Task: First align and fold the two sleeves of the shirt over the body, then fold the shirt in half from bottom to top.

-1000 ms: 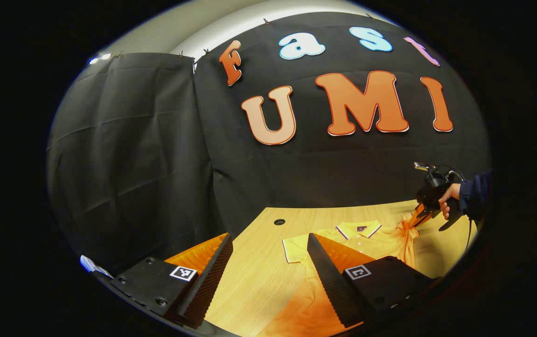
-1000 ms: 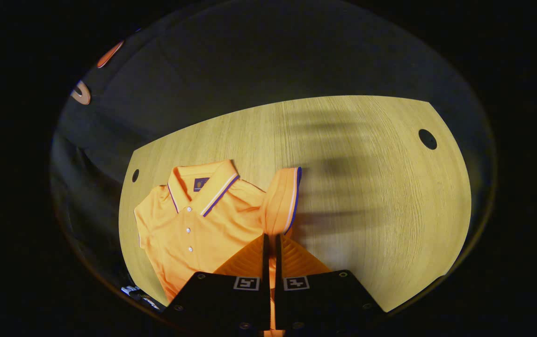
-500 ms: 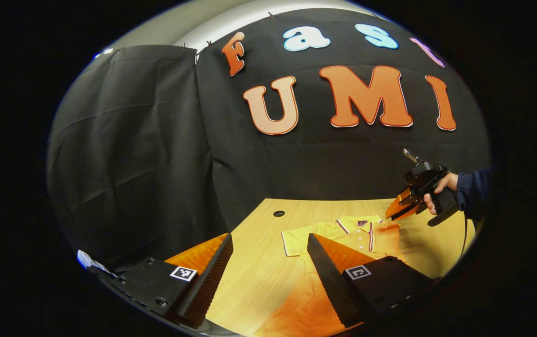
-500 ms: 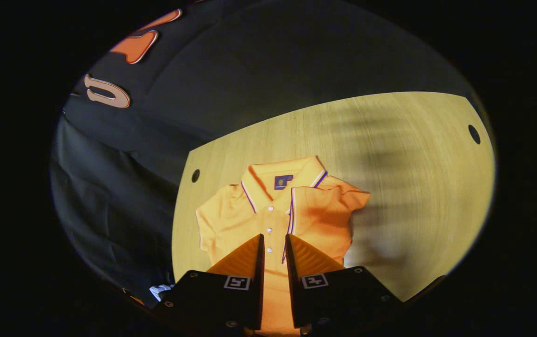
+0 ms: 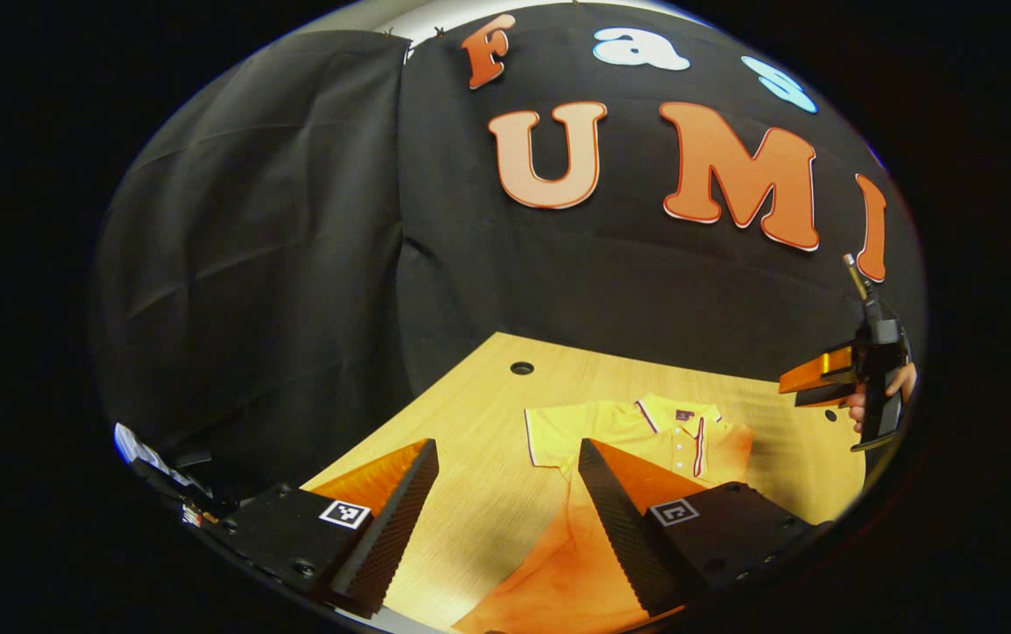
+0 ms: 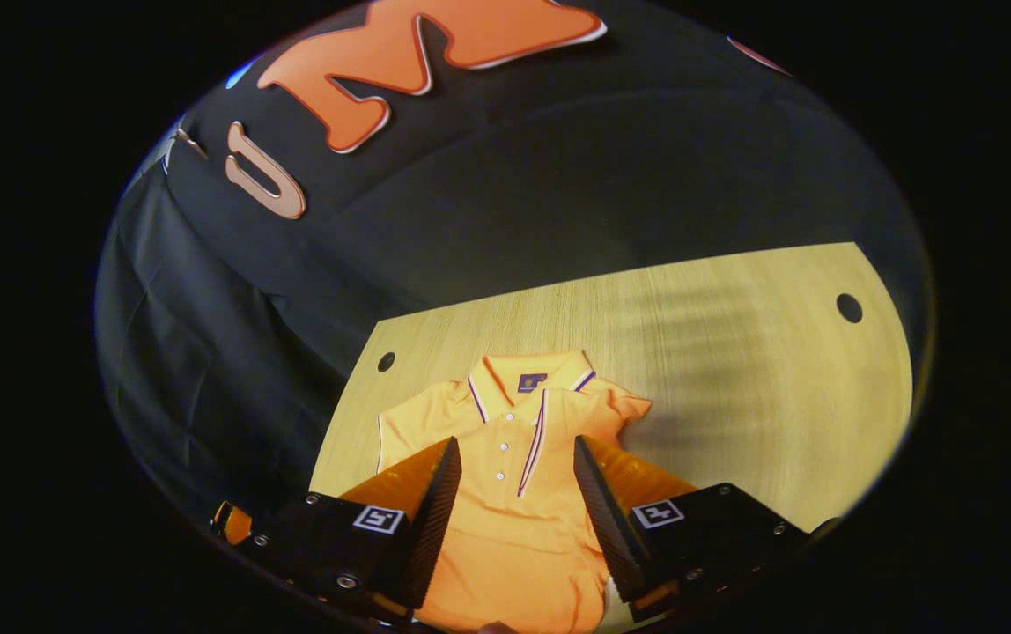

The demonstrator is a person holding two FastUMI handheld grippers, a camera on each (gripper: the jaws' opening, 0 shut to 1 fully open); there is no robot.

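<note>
Shirt [image 6: 514,493]: orange short-sleeved polo of soft knit, lying flat and face up on the bench [image 6: 734,370]; collar [image 6: 527,374] toward the booth wall, trimmed with thin dark and white stripes, a small dark label inside; white buttons down the placket. One sleeve [image 6: 598,409] folded over the chest, its striped cuff edge running beside the placket; the other sleeve [image 5: 549,431] spread flat on the bench.

Bench: pale wood-grain top, rounded corners, round cable holes [image 6: 849,308] near the far edge.

Left gripper [image 5: 505,493]: released, wedge-shaped fingers with ribbed inner pads set wide apart, holding nothing, above the shirt's lower part.

Right gripper [image 6: 512,493]: released, fingers spread over the shirt body, empty; in the left gripper view it is held aloft by a hand [image 5: 897,387] beyond the shirt.
</note>
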